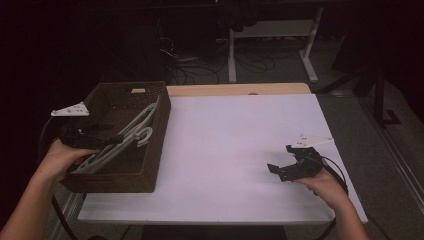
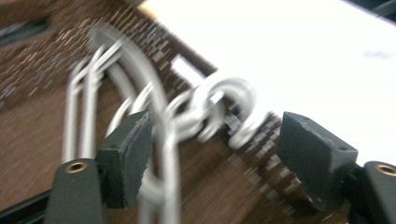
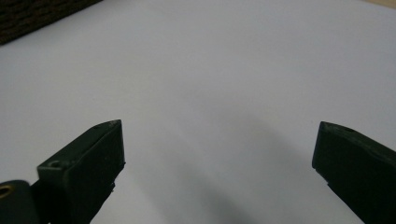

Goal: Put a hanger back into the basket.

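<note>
Several white plastic hangers [image 1: 131, 134] lie slanted in a dark brown woven basket [image 1: 150, 165] at the table's left side. My left gripper [image 1: 114, 136] reaches over the basket from the left. In the left gripper view its jaws [image 2: 212, 154] stand wide apart. The hangers [image 2: 168, 126] pass between them, close beside the left pad [image 2: 128, 154], with their hooks just ahead, and the right pad is clear of them. My right gripper [image 1: 281, 159] hovers low over the white tabletop [image 1: 235, 135] at the right, open, with nothing between its jaws [image 3: 217, 154].
The basket's corner [image 3: 28, 18] shows at the top left of the right gripper view, across the white tabletop [image 3: 210, 70]. A strip of bare wood [image 1: 240, 89] runs along the table's far edge. Behind it are white desk legs [image 1: 232, 55] and floor cables.
</note>
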`<action>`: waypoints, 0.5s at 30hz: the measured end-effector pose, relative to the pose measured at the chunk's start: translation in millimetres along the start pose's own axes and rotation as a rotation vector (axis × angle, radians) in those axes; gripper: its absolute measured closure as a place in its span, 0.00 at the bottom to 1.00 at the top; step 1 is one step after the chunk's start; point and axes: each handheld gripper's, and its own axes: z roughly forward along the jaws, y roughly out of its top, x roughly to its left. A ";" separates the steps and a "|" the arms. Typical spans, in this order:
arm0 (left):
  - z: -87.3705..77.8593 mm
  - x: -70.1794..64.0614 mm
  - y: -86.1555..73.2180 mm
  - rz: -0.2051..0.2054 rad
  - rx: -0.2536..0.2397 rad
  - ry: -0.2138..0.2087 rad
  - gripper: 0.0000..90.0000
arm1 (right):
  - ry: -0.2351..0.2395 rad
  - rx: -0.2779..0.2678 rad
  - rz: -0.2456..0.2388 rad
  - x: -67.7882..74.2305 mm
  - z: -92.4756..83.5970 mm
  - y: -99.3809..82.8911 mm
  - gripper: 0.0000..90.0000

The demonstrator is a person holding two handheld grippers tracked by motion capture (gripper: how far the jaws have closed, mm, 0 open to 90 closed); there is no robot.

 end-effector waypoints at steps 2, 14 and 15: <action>2.5 -11.2 4.6 0.014 -0.034 -0.034 0.25 | 0.011 -0.012 0.000 1.7 -2.9 4.4 0.02; 37.1 -59.7 6.4 0.058 -0.091 -0.102 0.10 | 0.034 -0.080 -0.035 12.5 -23.4 34.8 0.00; 39.0 -61.7 5.6 0.058 -0.100 -0.109 0.10 | 0.037 -0.086 -0.038 13.3 -25.1 37.0 0.00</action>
